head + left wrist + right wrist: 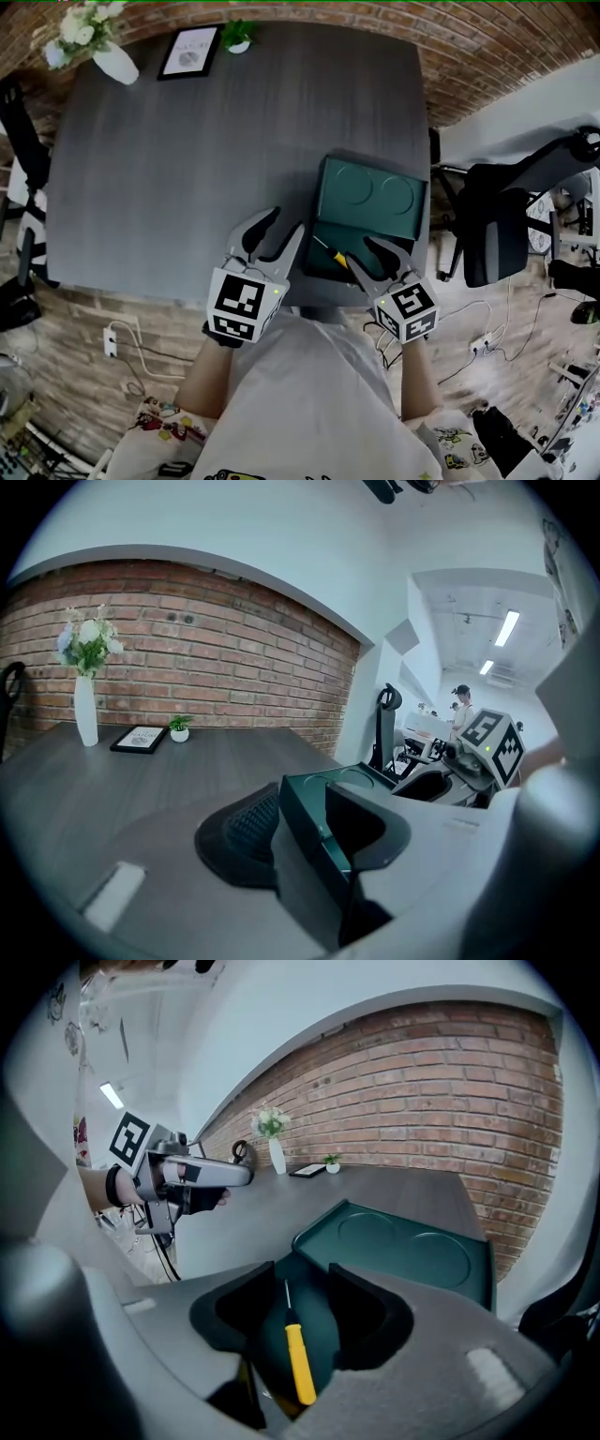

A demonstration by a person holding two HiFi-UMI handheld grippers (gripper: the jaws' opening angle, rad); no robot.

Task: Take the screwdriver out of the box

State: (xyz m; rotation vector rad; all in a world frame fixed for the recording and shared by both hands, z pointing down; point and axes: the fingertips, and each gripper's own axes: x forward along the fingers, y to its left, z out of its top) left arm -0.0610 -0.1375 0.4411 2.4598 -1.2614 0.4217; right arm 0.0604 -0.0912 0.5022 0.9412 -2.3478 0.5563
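A dark green box (330, 264) sits at the table's near right edge, its lid (370, 197) thrown open and lying flat behind it. Inside lies a screwdriver (330, 253) with a yellow handle. In the right gripper view the screwdriver (298, 1363) rests in the box directly between the spread jaws of my right gripper (302, 1316), untouched. The right gripper (364, 251) is open just over the box. My left gripper (284, 225) hovers open at the box's left side; its own view shows the box wall (309, 813) between its jaws, which hold nothing.
The dark grey table (206, 169) carries a white vase of flowers (103, 52), a framed picture (189, 52) and a small potted plant (239, 36) along its far edge. An office chair (506, 225) stands right of the table. A brick wall lies beyond.
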